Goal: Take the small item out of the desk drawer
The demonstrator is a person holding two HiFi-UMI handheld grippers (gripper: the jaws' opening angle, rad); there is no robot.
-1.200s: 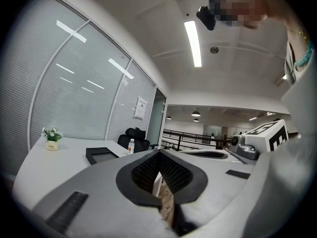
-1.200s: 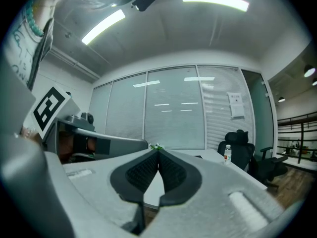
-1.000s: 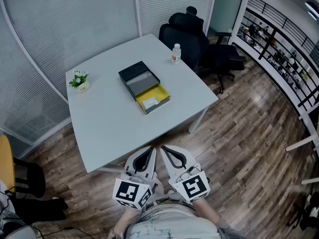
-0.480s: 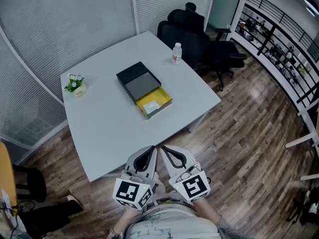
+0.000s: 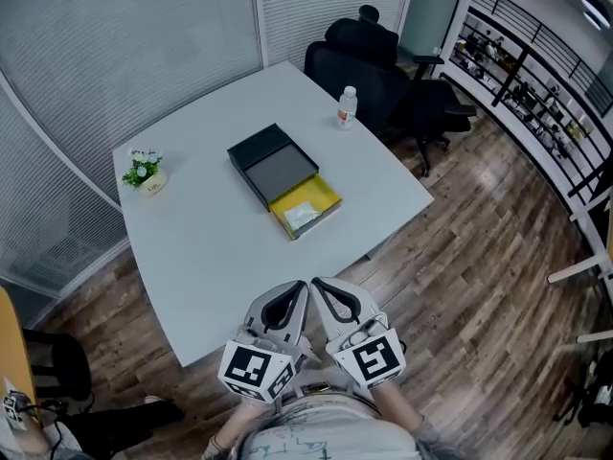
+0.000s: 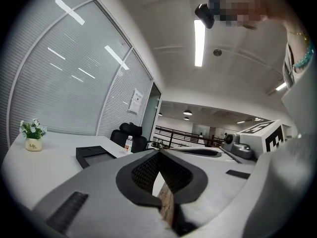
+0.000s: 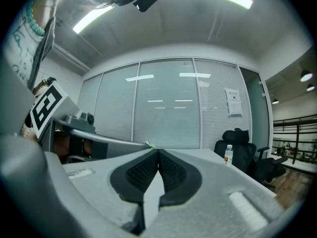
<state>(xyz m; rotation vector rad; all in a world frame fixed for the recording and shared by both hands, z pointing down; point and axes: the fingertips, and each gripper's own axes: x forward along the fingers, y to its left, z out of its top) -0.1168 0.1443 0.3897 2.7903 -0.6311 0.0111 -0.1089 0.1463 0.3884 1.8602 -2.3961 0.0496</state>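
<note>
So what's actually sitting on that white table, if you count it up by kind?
Small potted plant with white flowers: 1
Clear plastic water bottle: 1
Black box with a yellow drawer pulled open: 1
Small pale item lying in that drawer: 1
Total: 4

A white table [image 5: 213,257] stands on wood-plank floor [image 5: 479,305], black office chairs [image 5: 356,65] behind it, blind-covered glass walls [image 5: 105,56] around
</note>
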